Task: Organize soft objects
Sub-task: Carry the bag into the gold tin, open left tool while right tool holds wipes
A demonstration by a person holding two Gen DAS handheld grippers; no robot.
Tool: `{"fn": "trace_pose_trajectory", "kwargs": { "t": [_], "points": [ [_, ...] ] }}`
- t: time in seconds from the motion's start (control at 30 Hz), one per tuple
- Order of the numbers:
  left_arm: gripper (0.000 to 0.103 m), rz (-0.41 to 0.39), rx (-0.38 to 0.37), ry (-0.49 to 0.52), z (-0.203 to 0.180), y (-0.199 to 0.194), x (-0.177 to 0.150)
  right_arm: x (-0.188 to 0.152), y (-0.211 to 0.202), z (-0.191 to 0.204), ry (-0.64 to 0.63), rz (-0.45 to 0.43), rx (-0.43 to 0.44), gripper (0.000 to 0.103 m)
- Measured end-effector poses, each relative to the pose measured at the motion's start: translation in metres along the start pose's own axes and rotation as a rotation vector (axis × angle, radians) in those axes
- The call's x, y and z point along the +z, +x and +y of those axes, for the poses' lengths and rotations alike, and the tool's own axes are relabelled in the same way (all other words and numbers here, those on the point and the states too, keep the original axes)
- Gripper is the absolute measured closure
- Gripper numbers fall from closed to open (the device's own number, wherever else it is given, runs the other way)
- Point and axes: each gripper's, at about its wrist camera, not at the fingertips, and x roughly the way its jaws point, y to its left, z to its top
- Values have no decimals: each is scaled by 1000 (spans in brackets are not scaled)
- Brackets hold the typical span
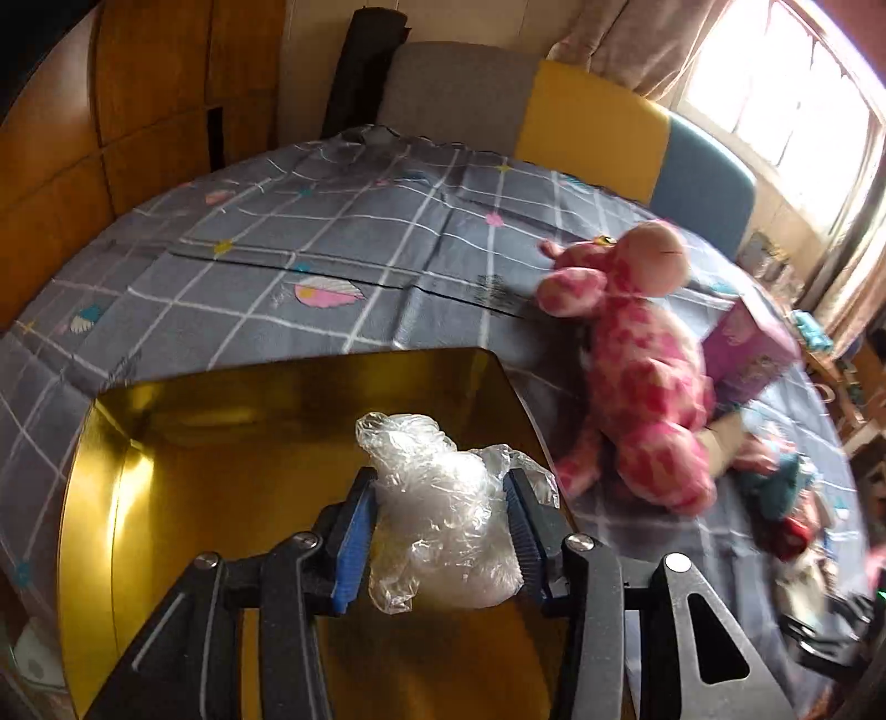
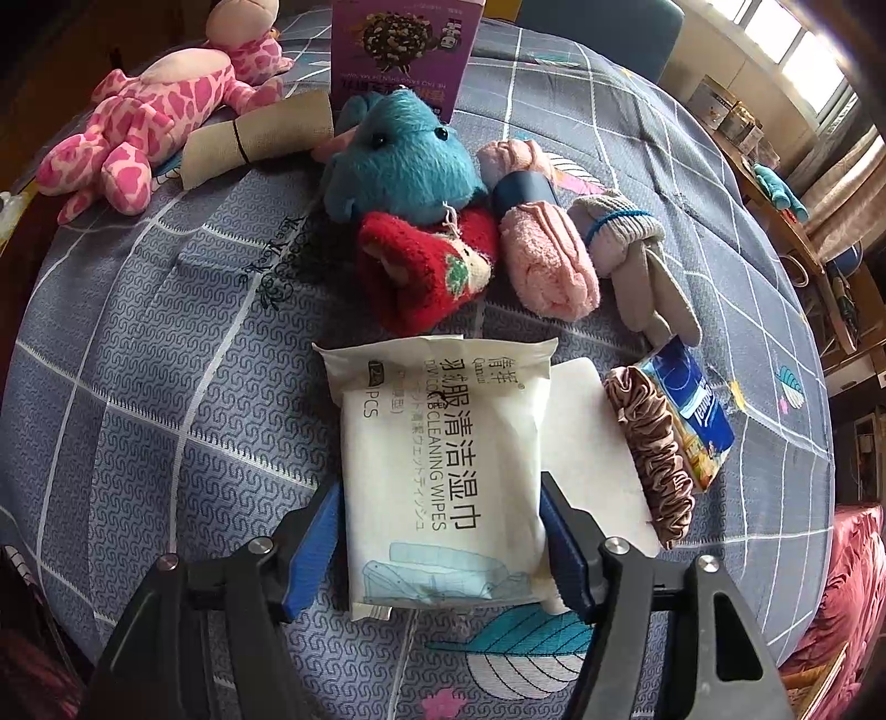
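Sorting barely begun, we judge: our left gripper [image 1: 440, 512] clamps a crumpled clear bag [image 1: 443, 531] over the gold tray [image 1: 183, 443], which looks bare. Our right gripper [image 2: 443, 531] straddles the wipes pack [image 2: 437, 471] on the bed [image 2: 166, 332], pads at its edges; gripped or not, we cannot tell. Plush toys, socks, scrunchie, tissues remain loose. Bag is thin, wrinkled, squashy.

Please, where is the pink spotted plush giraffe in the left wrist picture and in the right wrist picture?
Left wrist: pink plush giraffe lies right of centre, beside the gold box.
Right wrist: it lies at the upper left.
Shared landmark: the purple box, next to the giraffe in both views.
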Motion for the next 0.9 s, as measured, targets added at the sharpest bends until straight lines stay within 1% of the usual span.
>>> {"fn": "trace_pose_trajectory", "kwargs": {
  "t": [0.03,0.07,0.13,0.17,0.2,0.27,0.43,0.5,0.57,0.67,0.8,0.9],
  "points": [
    [54,6,16,6,-1,6,2,-1,0,0,-3,-3,-2,35],
    [50,18,28,6,-1,15,5,-1,0,1,-5,-7,-4,35],
    [48,41,38,1,0,26,6,-3,-1,2,-9,-16,-5,35],
    [43,45,42,4,0,26,5,-5,-1,3,-12,-19,-7,36],
    [33,33,55,9,-1,22,2,-5,-1,3,-13,-23,-8,36],
    [21,1,68,10,-3,12,-1,-7,-2,6,-14,-27,-12,36],
    [20,-109,93,-19,-4,-37,-16,-13,-4,11,-17,-52,-30,36],
    [14,-148,102,-8,-7,-56,-22,-16,-6,13,-15,-64,-38,37],
    [13,-177,115,-7,-9,-71,-31,-19,-7,15,-12,-76,-44,37],
    [10,-199,121,-14,-10,-92,-44,-22,-9,17,-4,-90,-53,38],
    [10,-208,122,-19,-11,-110,-62,-32,-15,23,11,-105,-61,40],
    [8,-222,148,-8,-13,-118,-72,-38,-18,24,24,-117,-64,40]
  ]
}}
